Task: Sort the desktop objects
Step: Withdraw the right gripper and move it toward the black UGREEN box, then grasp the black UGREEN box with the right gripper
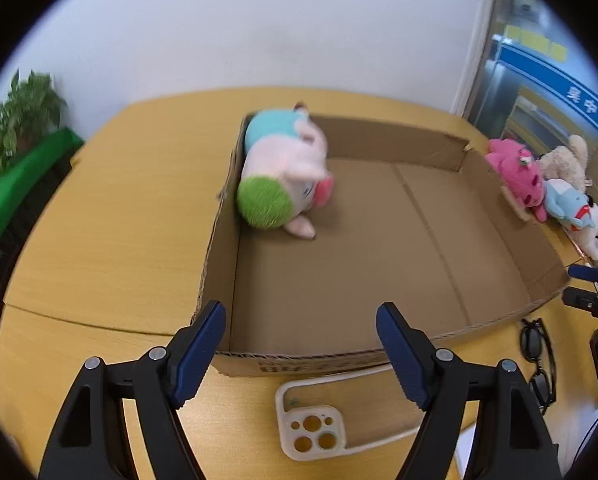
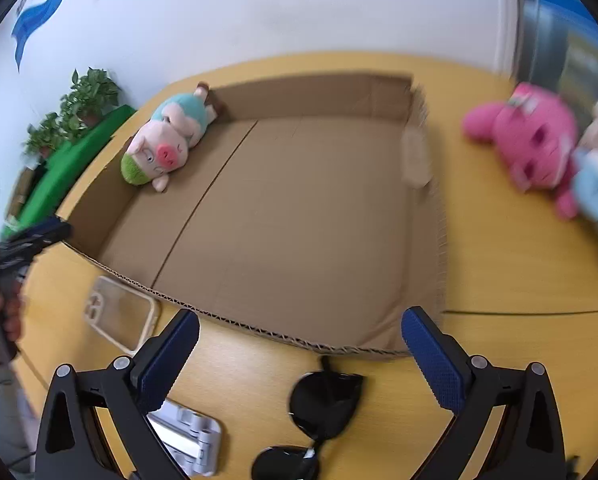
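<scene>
Left tongs (image 1: pixel 301 344) spread wide, nothing between them, hovering over near edge of box (image 1: pixel 379 240). Right tongs (image 2: pixel 301 354) also spread, empty, above sunglasses (image 2: pixel 319 412) on worktop (image 2: pixel 519 272). Pig plush (image 1: pixel 283 176) lay inside box, in far left corner against wall. Phone case (image 1: pixel 311 420) flat on worktop just beside box's near wall. Pink plush (image 2: pixel 527 140), blue plush (image 1: pixel 571 204) and beige plush (image 1: pixel 567 160) clustered on worktop right of box. White stand (image 2: pixel 191 436) near right tongs' left finger.

Potted plant (image 2: pixel 89 98) beside green cloth (image 2: pixel 71 160), by white wall (image 1: pixel 219 20).
</scene>
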`<action>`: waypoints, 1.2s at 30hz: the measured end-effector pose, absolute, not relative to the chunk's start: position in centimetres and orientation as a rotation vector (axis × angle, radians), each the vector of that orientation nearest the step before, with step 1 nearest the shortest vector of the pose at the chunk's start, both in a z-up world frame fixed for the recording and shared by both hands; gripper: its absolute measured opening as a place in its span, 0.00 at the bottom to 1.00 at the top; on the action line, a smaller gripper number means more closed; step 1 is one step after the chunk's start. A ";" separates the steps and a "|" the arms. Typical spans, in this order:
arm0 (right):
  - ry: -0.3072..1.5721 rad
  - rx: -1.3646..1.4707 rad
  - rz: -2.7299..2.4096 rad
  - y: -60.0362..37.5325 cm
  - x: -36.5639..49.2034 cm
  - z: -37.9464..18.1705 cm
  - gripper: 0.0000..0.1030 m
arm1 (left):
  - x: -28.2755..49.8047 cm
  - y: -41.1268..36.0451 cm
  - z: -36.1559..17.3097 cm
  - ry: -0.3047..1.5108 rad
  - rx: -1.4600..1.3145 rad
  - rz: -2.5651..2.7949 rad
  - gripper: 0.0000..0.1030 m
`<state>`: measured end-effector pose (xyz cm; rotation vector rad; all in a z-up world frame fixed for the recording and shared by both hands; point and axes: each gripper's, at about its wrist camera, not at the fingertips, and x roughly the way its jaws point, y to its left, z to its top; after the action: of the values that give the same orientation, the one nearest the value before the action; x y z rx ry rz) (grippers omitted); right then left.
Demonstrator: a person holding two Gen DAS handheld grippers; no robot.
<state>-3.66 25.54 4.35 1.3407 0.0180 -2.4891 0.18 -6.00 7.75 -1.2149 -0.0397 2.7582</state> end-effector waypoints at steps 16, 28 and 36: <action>0.130 0.991 -2.618 23.5 4.9 9.5 0.66 | 12.6 -1.9 14.3 0.021 -0.742 2.926 0.79; 0.058 0.932 -2.498 26.6 13.6 6.9 1.00 | 15.7 -2.0 8.3 -0.120 -1.018 2.549 0.45; 0.065 1.153 -2.243 25.9 20.8 -0.1 1.00 | 19.3 1.6 4.7 -0.125 -1.107 2.264 0.74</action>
<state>20.81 25.94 -0.14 1.1526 0.0654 -2.2431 19.25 1.64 4.74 -1.1072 -0.1250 2.2639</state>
